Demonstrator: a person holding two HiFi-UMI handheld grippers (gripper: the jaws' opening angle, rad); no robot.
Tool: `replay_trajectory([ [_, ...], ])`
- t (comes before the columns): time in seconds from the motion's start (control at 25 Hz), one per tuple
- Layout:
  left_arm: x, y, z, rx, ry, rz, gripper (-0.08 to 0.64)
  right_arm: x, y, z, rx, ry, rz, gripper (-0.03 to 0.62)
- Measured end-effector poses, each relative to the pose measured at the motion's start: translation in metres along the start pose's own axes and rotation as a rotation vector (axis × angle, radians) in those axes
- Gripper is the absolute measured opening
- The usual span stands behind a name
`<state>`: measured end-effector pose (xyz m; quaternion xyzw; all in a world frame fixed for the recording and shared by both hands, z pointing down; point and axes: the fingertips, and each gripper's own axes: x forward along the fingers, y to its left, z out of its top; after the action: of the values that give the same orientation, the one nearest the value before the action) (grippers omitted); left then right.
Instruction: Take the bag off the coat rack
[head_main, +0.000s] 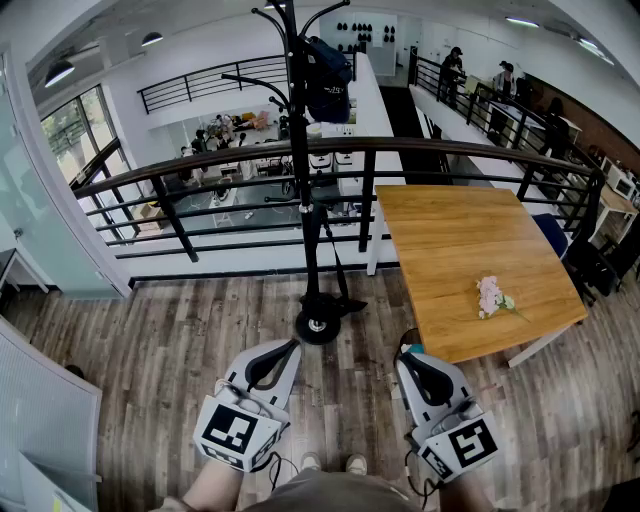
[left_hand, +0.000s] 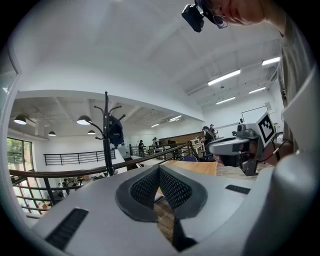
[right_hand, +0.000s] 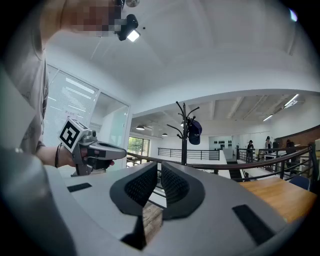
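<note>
A black coat rack (head_main: 303, 180) stands on the wood floor in front of the railing. A dark navy bag (head_main: 327, 80) hangs from one of its upper hooks, on the right side of the pole. Both grippers are held low near my body, well short of the rack's base. My left gripper (head_main: 292, 345) is shut with nothing in it, and so is my right gripper (head_main: 405, 352). In the left gripper view the bag (left_hand: 116, 131) hangs far ahead beyond the shut left gripper (left_hand: 159, 169). In the right gripper view the bag (right_hand: 194, 131) is equally distant past the right gripper (right_hand: 159, 166).
A wooden table (head_main: 450, 235) with a small pink flower bunch (head_main: 490, 297) stands to the right of the rack. A dark metal railing (head_main: 200, 170) runs behind the rack, above a lower floor. A glass wall (head_main: 40, 240) is at the left. People stand far back right.
</note>
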<state>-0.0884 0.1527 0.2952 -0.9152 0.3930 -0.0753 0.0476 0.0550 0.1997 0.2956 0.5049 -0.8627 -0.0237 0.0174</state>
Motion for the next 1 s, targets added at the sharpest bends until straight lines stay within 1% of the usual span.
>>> replay_trajectory([
  [0.28, 0.014, -0.024, 0.0, 0.006, 0.017, 0.011, 0.016, -0.016, -0.021, -0.002, 0.042, -0.044, 0.032, 0.046],
  [0.56, 0.027, -0.047, -0.001, 0.007, 0.023, 0.033, 0.017, -0.025, -0.04, -0.012, 0.038, -0.04, 0.079, 0.046],
  [0.6, 0.028, -0.047, -0.001, 0.011, 0.021, 0.053, 0.015, -0.027, -0.043, -0.012, 0.041, -0.052, 0.085, 0.046],
  [0.68, 0.03, -0.044, 0.0, 0.039, 0.012, 0.135, 0.019, -0.032, -0.05, -0.007, 0.061, -0.1, 0.091, 0.051],
  [0.72, 0.032, -0.043, 0.001, 0.055, 0.011, 0.174, 0.103, -0.033, -0.056, -0.005, 0.067, -0.119, 0.087, 0.188],
  [0.76, 0.033, -0.041, 0.001, 0.061, 0.009, 0.201, 0.211, -0.034, -0.062, -0.004, 0.063, -0.126, 0.077, 0.262],
  [0.8, 0.034, -0.038, 0.0, 0.054, 0.003, 0.218, 0.239, -0.034, -0.068, -0.005, 0.049, -0.121, 0.062, 0.264],
  [0.88, 0.035, -0.031, -0.001, 0.023, -0.005, 0.236, 0.243, -0.033, -0.077, -0.009, 0.03, -0.105, 0.04, 0.264],
  [1.0, 0.044, -0.025, -0.006, 0.0, 0.012, 0.247, 0.247, -0.03, -0.087, -0.016, 0.057, -0.091, 0.042, 0.264],
])
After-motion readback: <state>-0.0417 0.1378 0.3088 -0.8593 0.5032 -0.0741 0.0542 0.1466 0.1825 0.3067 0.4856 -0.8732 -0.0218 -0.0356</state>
